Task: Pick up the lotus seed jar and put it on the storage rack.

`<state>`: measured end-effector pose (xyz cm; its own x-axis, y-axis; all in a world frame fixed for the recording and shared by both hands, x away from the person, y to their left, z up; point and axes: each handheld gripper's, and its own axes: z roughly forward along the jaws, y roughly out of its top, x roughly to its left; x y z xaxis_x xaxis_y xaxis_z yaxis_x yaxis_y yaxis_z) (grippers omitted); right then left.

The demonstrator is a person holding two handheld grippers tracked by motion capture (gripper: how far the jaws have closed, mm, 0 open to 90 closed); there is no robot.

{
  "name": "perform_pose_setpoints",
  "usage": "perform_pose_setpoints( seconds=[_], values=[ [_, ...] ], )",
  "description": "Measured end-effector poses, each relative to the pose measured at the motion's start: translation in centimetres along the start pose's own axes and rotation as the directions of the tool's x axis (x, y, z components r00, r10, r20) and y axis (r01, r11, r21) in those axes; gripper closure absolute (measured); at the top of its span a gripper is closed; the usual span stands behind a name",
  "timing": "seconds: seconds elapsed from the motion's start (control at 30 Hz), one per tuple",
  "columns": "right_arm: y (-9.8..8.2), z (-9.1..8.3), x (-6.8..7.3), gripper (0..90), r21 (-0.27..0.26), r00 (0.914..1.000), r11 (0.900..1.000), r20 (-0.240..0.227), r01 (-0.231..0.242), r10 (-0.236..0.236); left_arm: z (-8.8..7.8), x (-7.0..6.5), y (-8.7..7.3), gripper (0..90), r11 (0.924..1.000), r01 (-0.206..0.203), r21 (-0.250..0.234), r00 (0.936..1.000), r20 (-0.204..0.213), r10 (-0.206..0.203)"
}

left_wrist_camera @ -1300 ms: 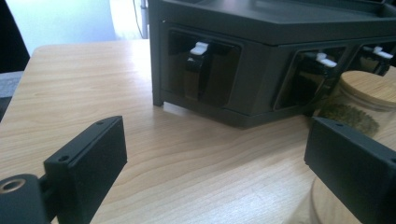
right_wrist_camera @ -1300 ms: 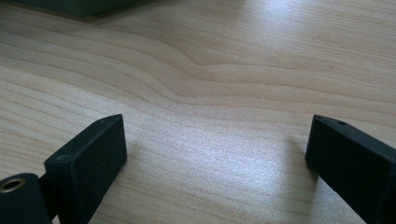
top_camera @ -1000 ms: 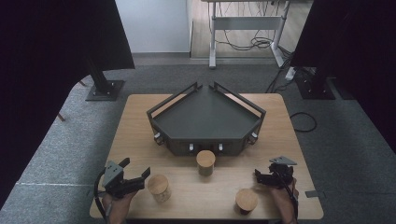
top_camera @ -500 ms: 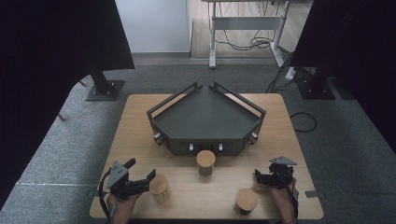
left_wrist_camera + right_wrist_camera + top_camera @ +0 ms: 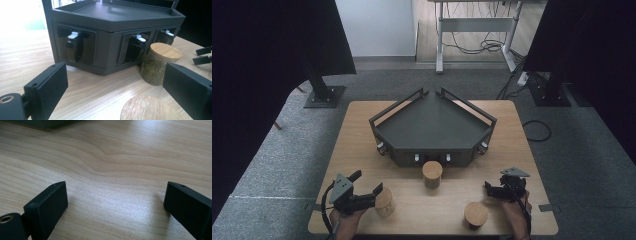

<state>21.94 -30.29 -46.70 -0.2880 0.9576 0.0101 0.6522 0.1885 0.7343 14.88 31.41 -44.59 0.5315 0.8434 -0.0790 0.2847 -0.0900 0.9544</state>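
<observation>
Three glass jars with wooden lids stand on the wooden table in front of a dark five-sided tray stand (image 5: 402,135). My left gripper (image 5: 367,182) is open at the near left, its jaws reaching beside the near-left jar (image 5: 385,202). In the left gripper view that jar's lid (image 5: 147,108) lies low between the open jaws of the left gripper (image 5: 117,87), apart from the pads. The middle jar (image 5: 432,173), holding green grains (image 5: 156,70), stands against the stand's front. My right gripper (image 5: 488,189) is open at the near right, over bare wood (image 5: 115,202). The third jar (image 5: 475,215) stands in front of it.
The stand's front wall (image 5: 107,50) carries several dispenser slots with white levers (image 5: 73,35). Its top is a flat railed tray. Black stands and curtains flank the table, and a desk with cables is behind. My right gripper's jaws (image 5: 203,55) show at that view's right edge.
My left gripper has edged slightly to the right, closer to the near-left jar. The right gripper and the jars have stayed put.
</observation>
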Motion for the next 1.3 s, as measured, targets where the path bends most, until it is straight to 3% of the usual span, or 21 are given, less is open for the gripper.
perform_pose_setpoints(
  seconds=[0.67,1.3],
  values=[
    [0.0,0.0,0.0,4.6,0.000,1.0000,1.000,-0.001,0.001,-0.001,0.6,-0.8,-0.4,5.9,0.9996,-0.027,0.006,0.9986,0.046,0.027],
    [0.0,0.0,-0.1,4.6,0.000,1.0000,1.000,-0.004,0.003,-0.003,1.0,-1.6,-1.0,5.9,0.9979,-0.051,0.041,0.9972,0.057,0.048]
  ],
)
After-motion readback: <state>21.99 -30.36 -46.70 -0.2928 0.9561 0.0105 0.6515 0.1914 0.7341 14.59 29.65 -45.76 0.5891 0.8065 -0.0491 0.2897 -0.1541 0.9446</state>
